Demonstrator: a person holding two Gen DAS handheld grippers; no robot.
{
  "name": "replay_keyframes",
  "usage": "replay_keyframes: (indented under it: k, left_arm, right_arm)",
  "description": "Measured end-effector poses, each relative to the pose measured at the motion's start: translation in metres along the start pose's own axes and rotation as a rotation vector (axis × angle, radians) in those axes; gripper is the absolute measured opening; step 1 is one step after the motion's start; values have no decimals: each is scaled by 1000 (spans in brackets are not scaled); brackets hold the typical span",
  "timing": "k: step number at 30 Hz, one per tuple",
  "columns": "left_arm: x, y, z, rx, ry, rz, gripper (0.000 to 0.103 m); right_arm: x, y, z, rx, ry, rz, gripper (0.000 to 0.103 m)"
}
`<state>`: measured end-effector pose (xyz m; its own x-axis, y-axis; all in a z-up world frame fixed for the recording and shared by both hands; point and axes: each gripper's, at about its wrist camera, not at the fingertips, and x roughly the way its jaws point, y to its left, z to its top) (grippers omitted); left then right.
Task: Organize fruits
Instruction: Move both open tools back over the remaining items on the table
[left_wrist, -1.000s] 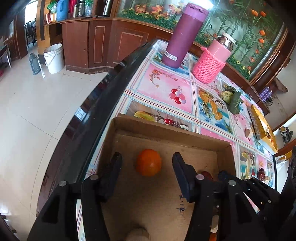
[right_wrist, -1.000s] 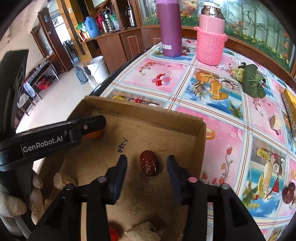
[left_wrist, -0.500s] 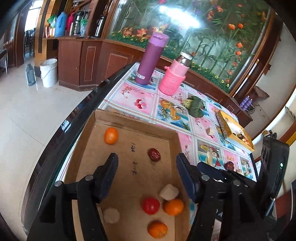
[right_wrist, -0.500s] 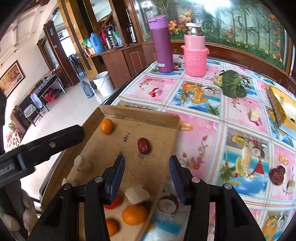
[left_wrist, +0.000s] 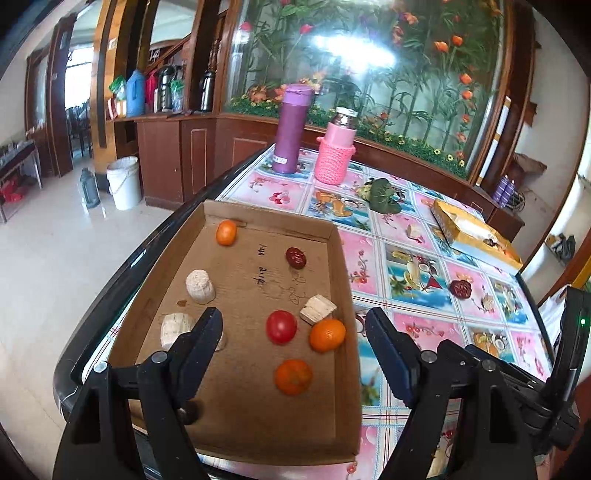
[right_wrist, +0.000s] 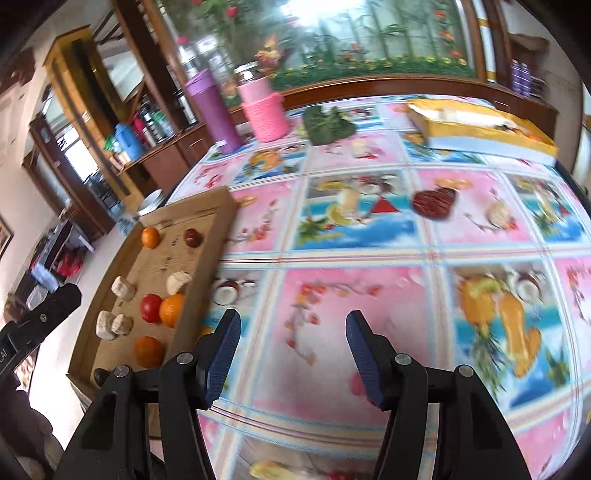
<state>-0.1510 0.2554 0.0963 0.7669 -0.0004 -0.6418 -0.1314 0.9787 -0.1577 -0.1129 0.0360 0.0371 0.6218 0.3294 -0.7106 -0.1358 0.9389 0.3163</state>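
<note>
L gripper (left_wrist: 293, 332) wide open, nothing in it, hovering over near end of cardboard tray (left_wrist: 338, 258). R gripper (right_wrist: 291, 349) also wide open, empty, over bare tablecloth (right_wrist: 369, 258), just right of tray.

Tray contents, L cam: orange (left_wrist: 226, 232) at far-left corner, red date (left_wrist: 296, 257) far-mid, tomato (left_wrist: 281, 326) center w/ 2nd orange (left_wrist: 327, 335) just beside it on the right, 3rd orange (left_wrist: 293, 376) nearer. Pale chunks: one (left_wrist: 200, 286) at left, one (left_wrist: 318, 309) touching 2nd orange, one (left_wrist: 175, 329) partly behind L finger. Dark round item at near-left corner, can't ID.

Off tray: another date (right_wrist: 433, 203) on cloth, well apart from tray, w/ pale piece (right_wrist: 498, 215) near it. Yellow box (right_wrist: 480, 129) at far right. Purple bottle (left_wrist: 291, 129) and pink-sleeved bottle (left_wrist: 337, 149) upright at far edge, leafy green (left_wrist: 380, 192) near them. R cam blurry.
</note>
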Motion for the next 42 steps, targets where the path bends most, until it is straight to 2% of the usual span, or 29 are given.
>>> replay_keyframes:
  k: [2,10,19,35,39,42]
  left_arm:
    - [-4,-10,-4,36,-6,13,79]
    - [-12,-39,-23,135,-10,37,80]
    - [-27,-59,-29,206,-68,82,81]
    - [3,-93,-30,279,-3,89,81]
    - [11,-101,-26,287,24,69,81]
    - [15,-106,-24,292,35,45,81]
  right_arm:
    - [-5,-8,-4,24,-10,-9,68]
    - [-8,-25,-20,77,-19,-29,69]
    - [-15,-30,-31,81,-29,-22,70]
    - [-11,-57,-22,140,-35,13,72]
    - [-16,-75,-14,165,-32,28,72]
    - [-32,-97,-1,165,-58,-5,72]
